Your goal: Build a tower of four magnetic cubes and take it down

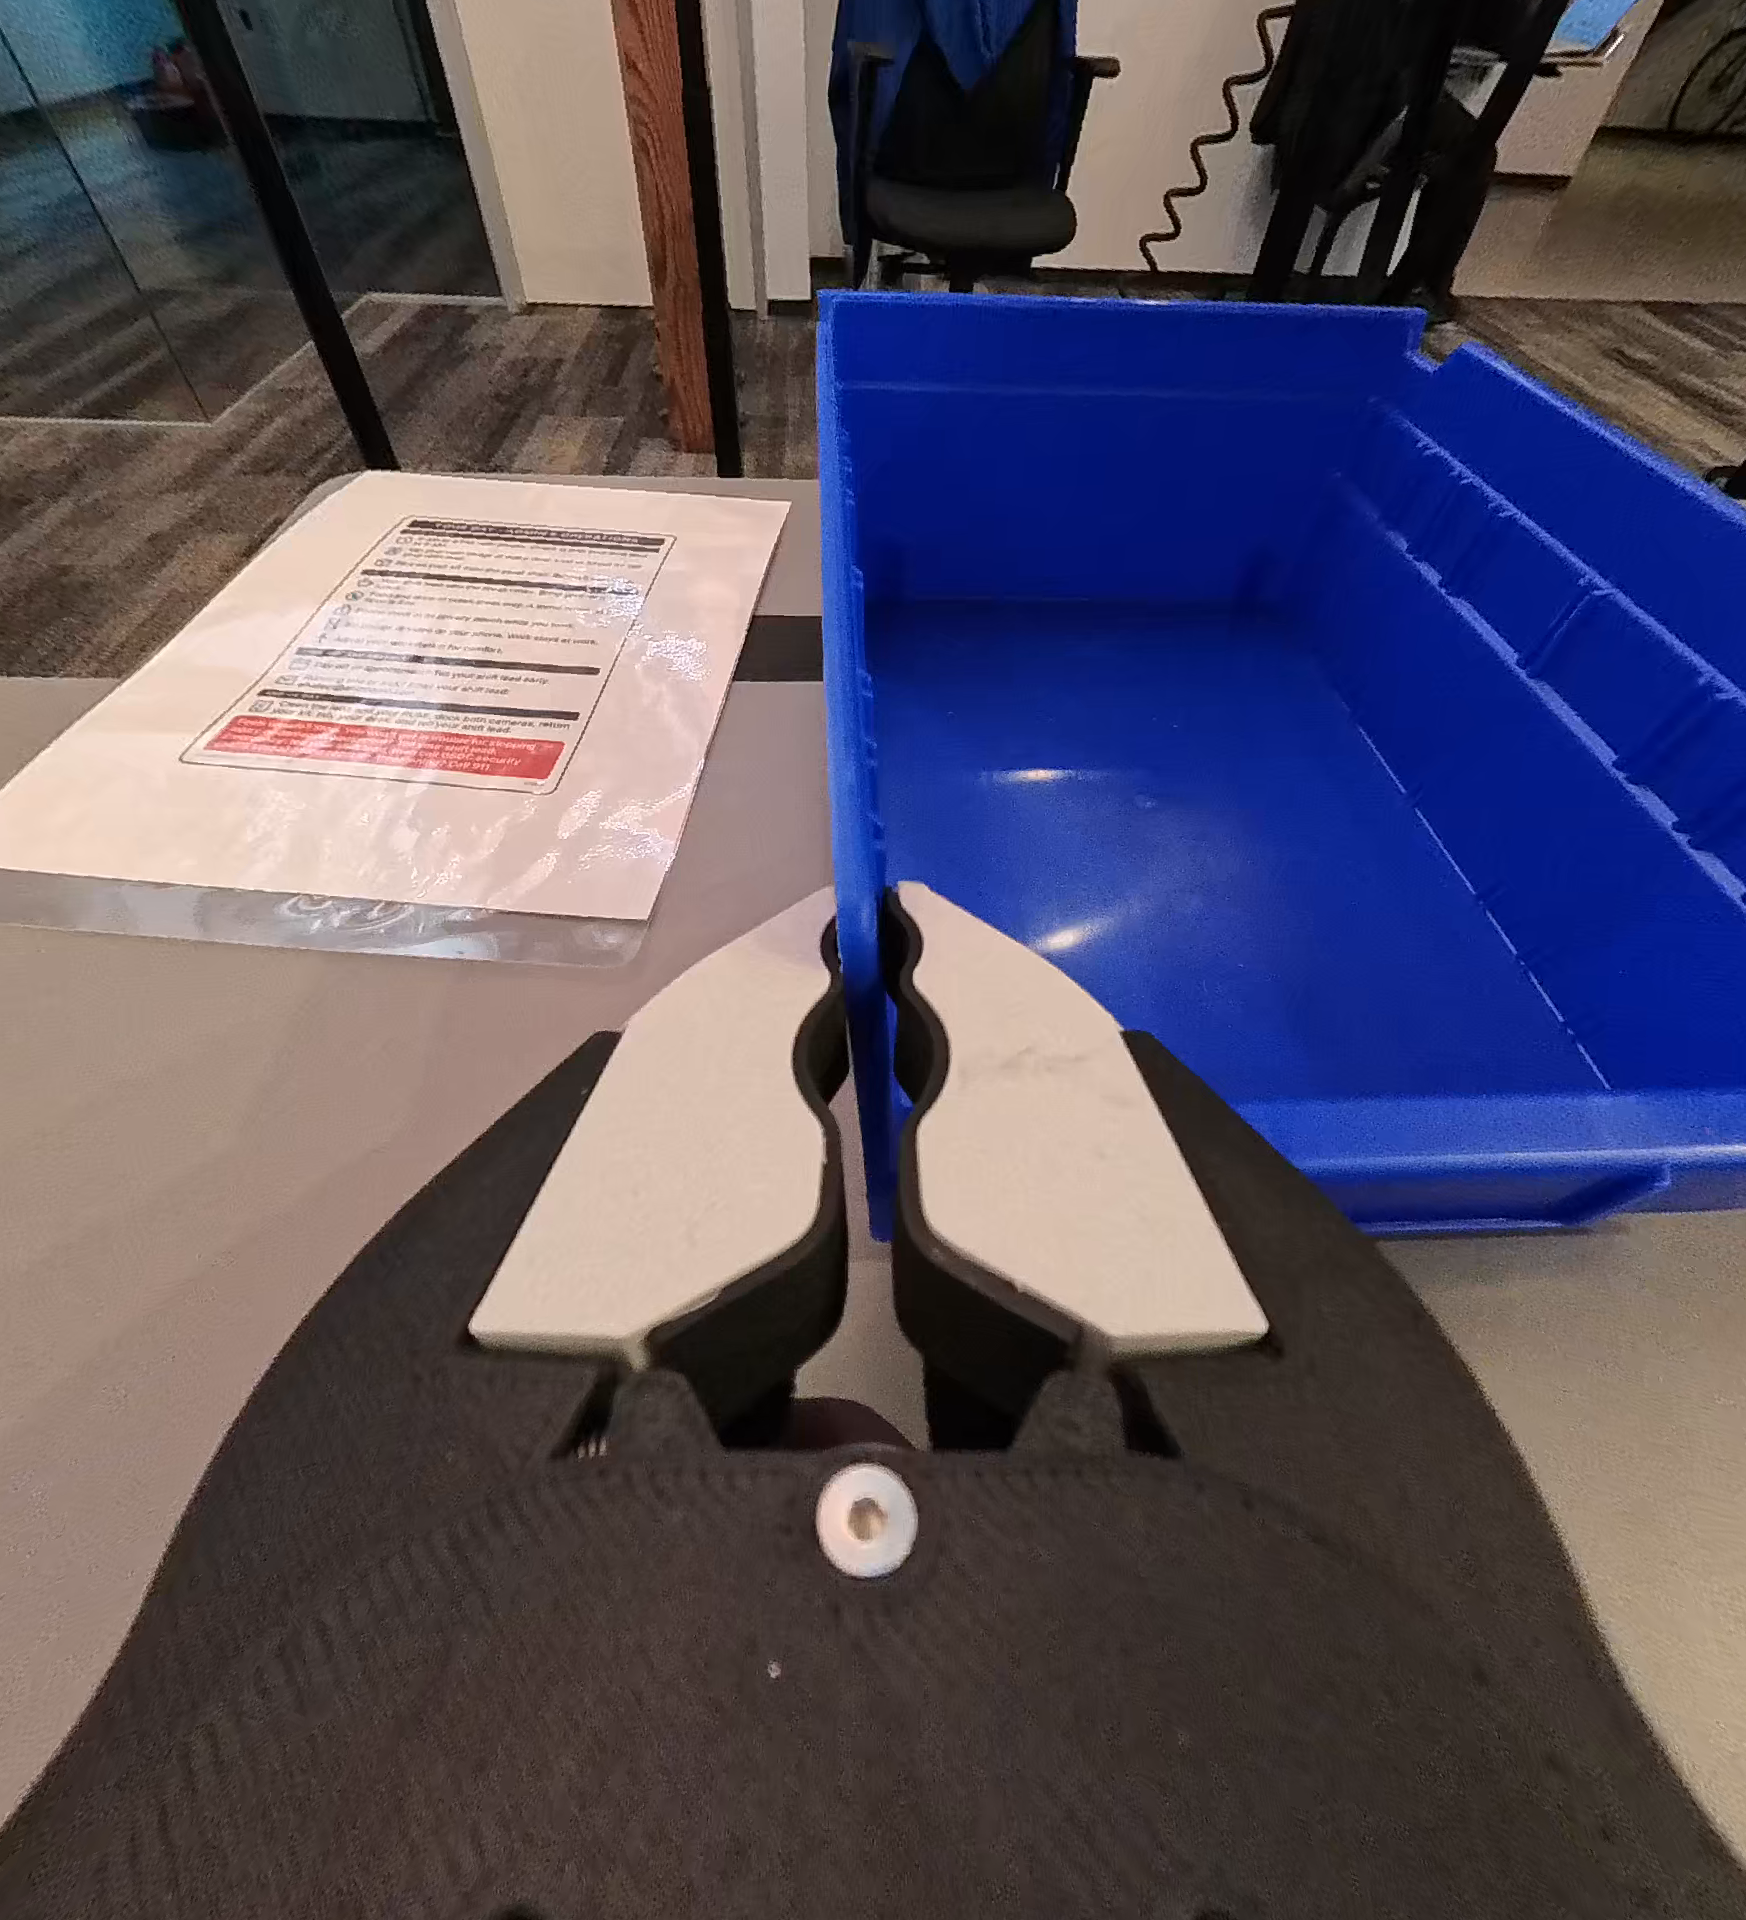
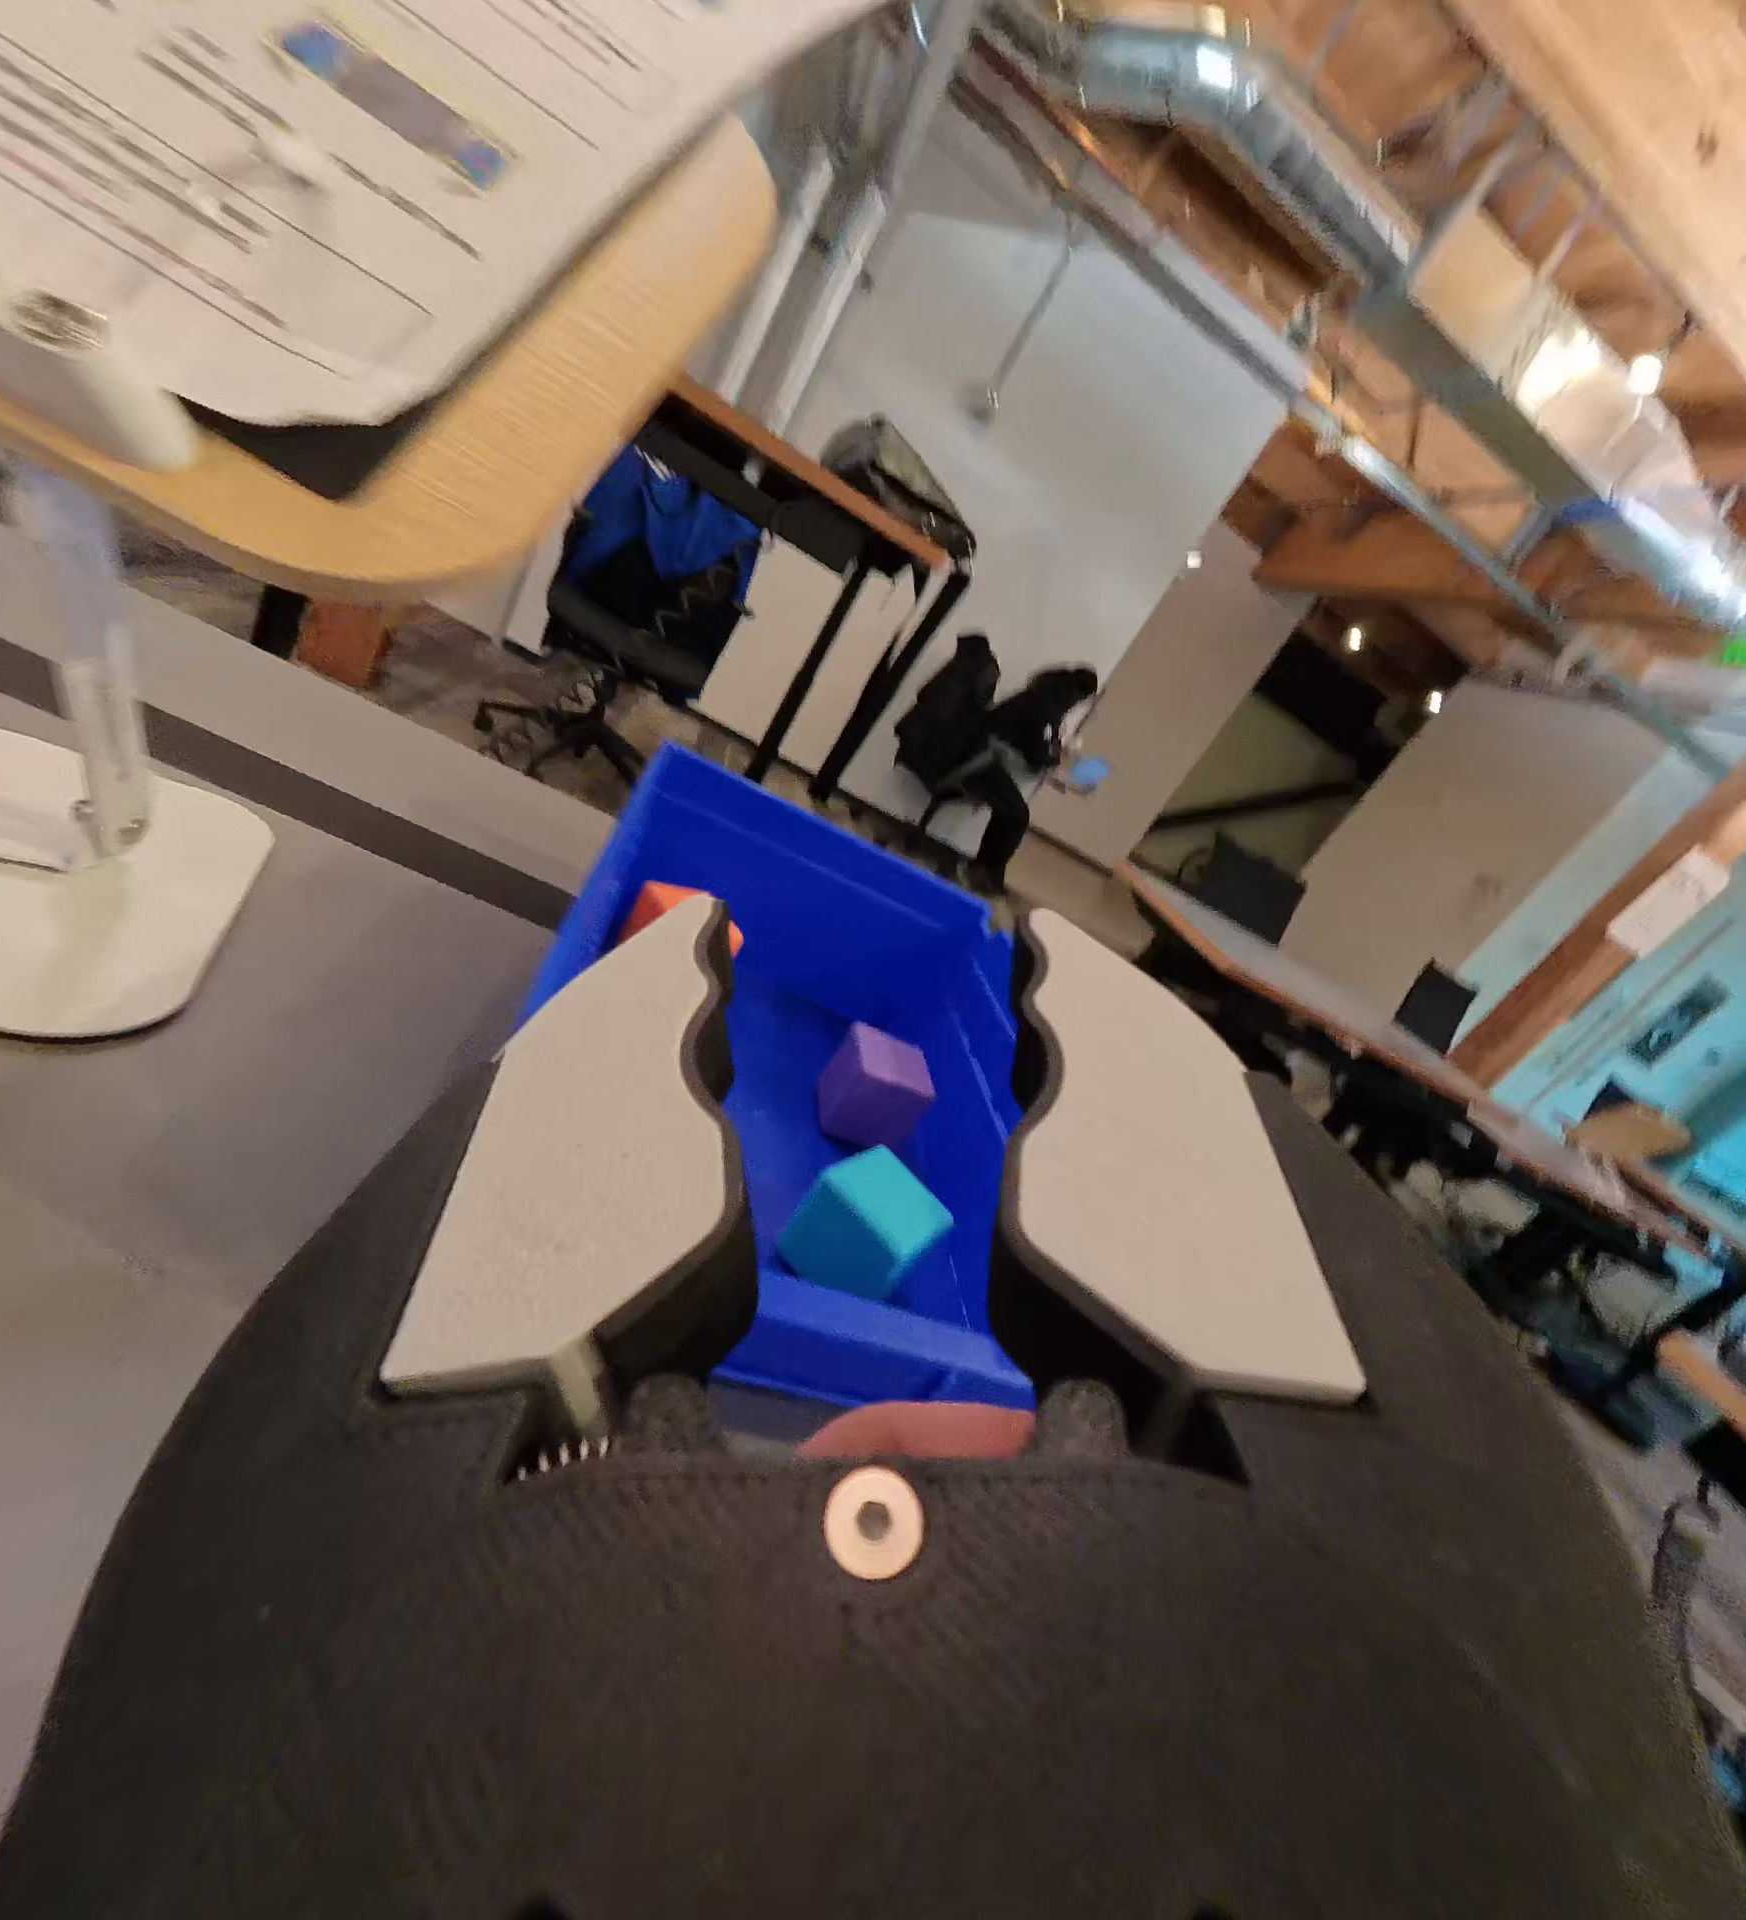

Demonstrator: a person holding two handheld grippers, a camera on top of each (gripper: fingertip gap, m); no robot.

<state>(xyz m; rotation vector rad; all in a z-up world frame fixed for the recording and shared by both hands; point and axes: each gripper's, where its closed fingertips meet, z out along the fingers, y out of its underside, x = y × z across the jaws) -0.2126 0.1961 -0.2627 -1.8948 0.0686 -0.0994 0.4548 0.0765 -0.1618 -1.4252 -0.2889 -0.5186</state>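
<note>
Gripping the blue bin's [image 1: 1368, 831] wall, left gripper [image 1: 864, 914]; right gripper [image 2: 869, 945] spread wide above teal cube [image 2: 864, 1221], purple cube [image 2: 874, 1081], apparently an orange cube [image 2: 661, 904].

The bin [image 1: 1264, 831] was solid bright blue, its floor glossy with pale highlights. Left of the bin lay a white laminated sheet [image 1: 370, 707] printed in black with a red band. Inside the small blue bin [image 2: 848, 904] sat a purple cube [image 2: 874, 1081], a teal cube [image 2: 864, 1221] and an orange cube [image 2: 656, 904]. Both grippers' fingers [image 1: 671, 1164] were pale grey on ribbed black bodies, over a grey table [image 1: 173, 1195].
</note>
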